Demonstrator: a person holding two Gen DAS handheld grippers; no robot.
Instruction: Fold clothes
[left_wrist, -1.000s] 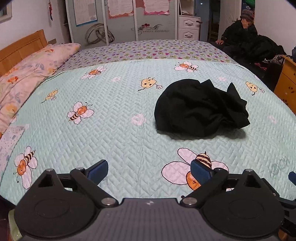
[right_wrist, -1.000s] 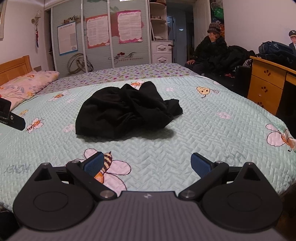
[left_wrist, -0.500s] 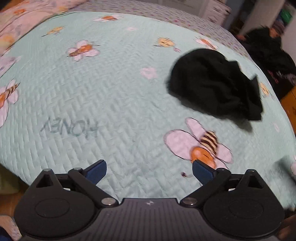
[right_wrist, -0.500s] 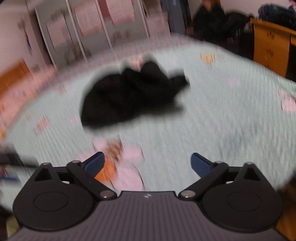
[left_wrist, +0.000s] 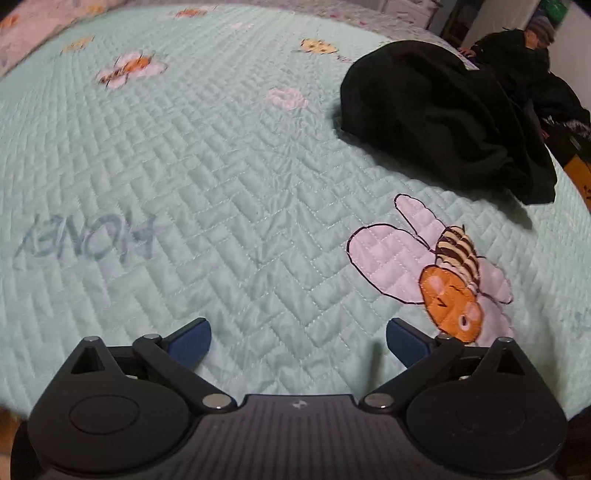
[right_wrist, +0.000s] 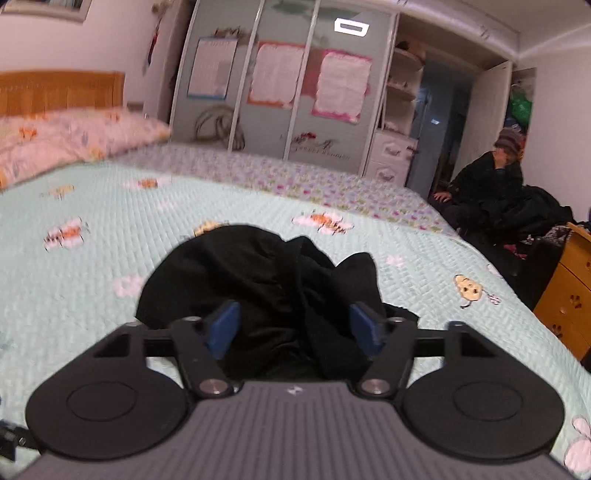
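A crumpled black garment (right_wrist: 258, 280) lies in a heap on the pale green quilted bedspread (right_wrist: 74, 295). My right gripper (right_wrist: 295, 328) has come right up to the heap's near edge. Its jaws are closing, and folds of the black cloth sit between the blue pads (right_wrist: 221, 328); I see no pinch in the cloth. In the left wrist view the black garment (left_wrist: 443, 118) lies at the upper right. My left gripper (left_wrist: 297, 343) hovers open, tilted down over bare bedspread (left_wrist: 184, 166), well short of the garment, with nothing between its fingers.
A bee print (left_wrist: 443, 273) and the word HONEY (left_wrist: 88, 240) mark the bedspread near the left gripper. Pillows (right_wrist: 66, 140) and a wooden headboard (right_wrist: 59, 88) lie at the far left. A seated person in dark clothes (right_wrist: 495, 184) and a wooden drawer chest (right_wrist: 569, 291) stand right of the bed.
The right gripper has moved forward to the garment and its jaws have narrowed around the cloth. The left gripper has dropped and tilted down toward the bedspread, still open.
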